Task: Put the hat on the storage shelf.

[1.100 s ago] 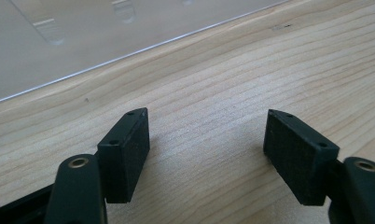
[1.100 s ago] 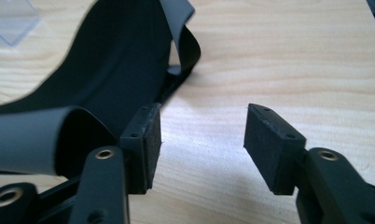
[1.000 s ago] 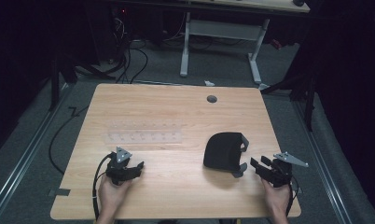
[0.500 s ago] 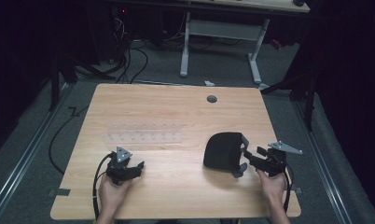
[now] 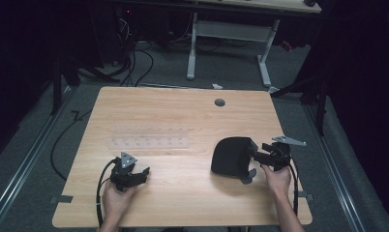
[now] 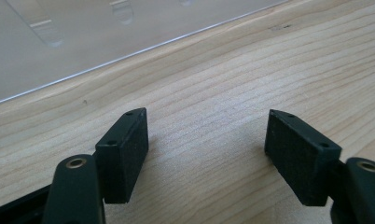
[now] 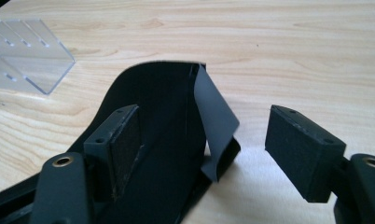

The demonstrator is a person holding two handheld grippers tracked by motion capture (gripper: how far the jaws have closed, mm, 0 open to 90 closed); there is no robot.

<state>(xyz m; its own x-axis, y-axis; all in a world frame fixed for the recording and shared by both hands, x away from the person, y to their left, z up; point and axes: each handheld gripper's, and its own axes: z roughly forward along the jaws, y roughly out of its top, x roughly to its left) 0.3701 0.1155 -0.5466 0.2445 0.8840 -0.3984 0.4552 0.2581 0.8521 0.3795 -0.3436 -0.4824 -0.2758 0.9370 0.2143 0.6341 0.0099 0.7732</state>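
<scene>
A black pouch-like case (image 5: pixel 231 155) lies on the wooden table (image 5: pixel 183 111) at the right front. My right gripper (image 5: pixel 258 151) is at its right edge, open, with the case's flap (image 7: pixel 213 116) standing between the jaws. The left pad (image 7: pixel 122 140) is over the case's dark inner surface (image 7: pixel 162 154). My left gripper (image 5: pixel 142 174) rests near the table's front left, open, with bare wood between its pads (image 6: pixel 125 149). A clear acrylic rack (image 5: pixel 149 137) lies just beyond it, and its near edge (image 6: pixel 129 51) crosses the top of the left gripper view.
The acrylic rack's corner (image 7: pixel 31 56) lies at the top left of the right gripper view. A round cable hole (image 5: pixel 219 102) sits near the table's far edge. Desk legs (image 5: pixel 192 48) and cables (image 5: pixel 134 58) stand on the floor behind. Dark frame rails run along both sides.
My right gripper has moved left and forward from the table's right edge up to the black case, and its jaws now straddle the flap. The left gripper has stayed put.
</scene>
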